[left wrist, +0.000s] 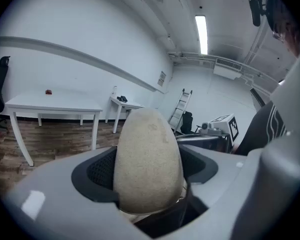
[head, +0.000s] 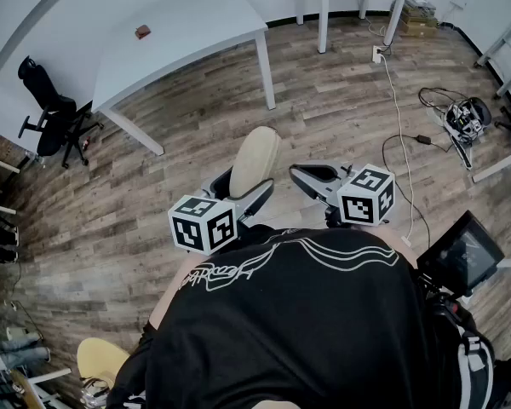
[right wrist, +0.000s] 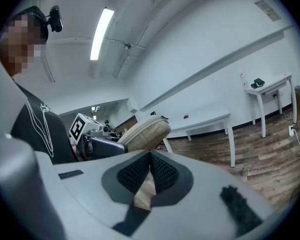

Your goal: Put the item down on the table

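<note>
The left gripper (head: 243,194) is gripping a beige oval item (left wrist: 148,159), its jaws standing wide apart and pressing on the item's two flanks, with the item's rounded end sticking out past them. The item is hanging in the air over the wooden floor (head: 341,100), well apart from the white table (head: 196,24), whose nearest corner is pointing toward the grippers. A small reddish thing (head: 142,31) is lying on that tabletop, away from its corners. The right gripper (right wrist: 150,171) is hovering just beside the left one, its jaws pressed together and holding nothing.
</note>
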Available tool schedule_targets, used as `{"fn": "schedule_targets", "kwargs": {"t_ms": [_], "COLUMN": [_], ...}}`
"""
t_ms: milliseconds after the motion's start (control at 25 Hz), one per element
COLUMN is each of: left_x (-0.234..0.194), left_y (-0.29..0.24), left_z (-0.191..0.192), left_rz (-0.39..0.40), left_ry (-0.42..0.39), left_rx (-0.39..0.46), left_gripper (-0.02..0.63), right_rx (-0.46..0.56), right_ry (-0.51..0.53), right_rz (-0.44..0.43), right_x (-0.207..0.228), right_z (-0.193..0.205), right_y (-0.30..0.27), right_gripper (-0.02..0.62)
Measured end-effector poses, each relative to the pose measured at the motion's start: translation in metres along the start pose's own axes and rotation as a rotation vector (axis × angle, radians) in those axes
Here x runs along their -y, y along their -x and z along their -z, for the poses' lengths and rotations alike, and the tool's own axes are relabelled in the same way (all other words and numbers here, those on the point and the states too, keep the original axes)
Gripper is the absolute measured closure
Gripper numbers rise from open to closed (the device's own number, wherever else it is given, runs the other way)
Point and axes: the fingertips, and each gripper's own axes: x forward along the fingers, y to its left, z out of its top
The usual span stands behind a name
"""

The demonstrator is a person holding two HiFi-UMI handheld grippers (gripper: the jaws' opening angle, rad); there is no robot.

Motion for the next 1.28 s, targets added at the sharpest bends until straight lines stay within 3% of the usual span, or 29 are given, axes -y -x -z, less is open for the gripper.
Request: {"fn": "schedule_targets", "kwargs": {"t_ms": [320, 680, 960, 1280], "left_x": [-0.027, -0.117, -0.228, -0.363], "left_y": [-0.01, -0.046, -0.091, -0.137], "left_z": [0.01, -0.01, -0.051, -0.132], "left_rz": [-0.03, -0.044, -0.052, -0.071], "left_ry": [0.045, 0.112, 0.147, 0.125], "left_rx": [-0.011, -0.019, -0.058, -0.058], "left_gripper": [0.224, 0.224, 0.224, 0.224], "right_rx": [-0.02, -0.076, -0.121, -0.133], "right_ry": [-0.019, -0.06, -0.152, -0.179], "right_rz": [-0.022, -0.016, -0.017, 0.003], "right_x": [0.02, 0.085, 0.165, 0.259], "right_z": [0.005, -0.006, -0.028, -0.088], "right_y": [-0.019, -0.095, -0.189, -0.308], "right_gripper": [0.588, 0.588, 0.588, 0.588]}}
